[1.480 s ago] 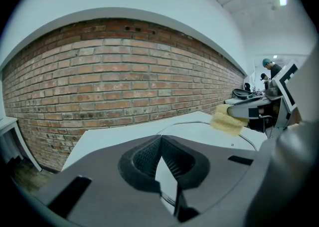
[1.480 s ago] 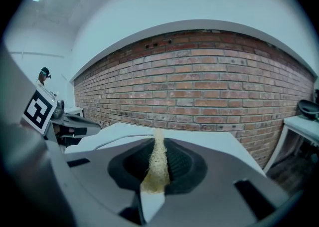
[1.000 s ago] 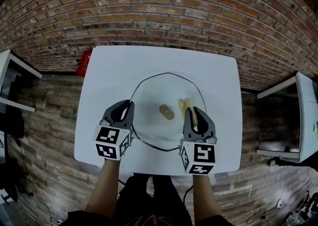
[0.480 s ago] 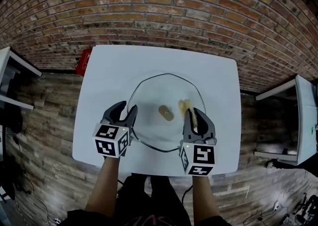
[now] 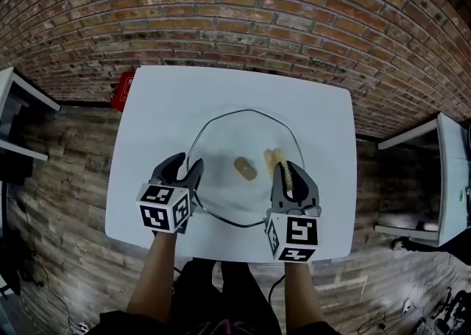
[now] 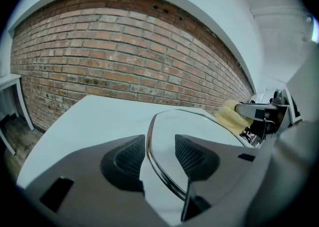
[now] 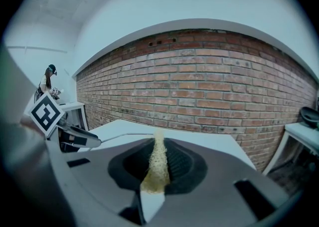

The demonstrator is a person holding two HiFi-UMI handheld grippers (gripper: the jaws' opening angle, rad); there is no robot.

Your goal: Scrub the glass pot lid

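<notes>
Two grippers: left gripper, jaws just opened, straddles the near-left rim of the glass pot lid without pinching it; right gripper is clamped on a yellow fibrous scrubber above the lid's right side. Lid lies mid white table, likely rigid, slick, breakable, so hold by rim or centre knob. Clear glass barely shows, and scrubber contact can't be told.

The metal-rimmed glass lid is glossy, the table smooth and matt, the scrubber coarsely fibrous.
</notes>
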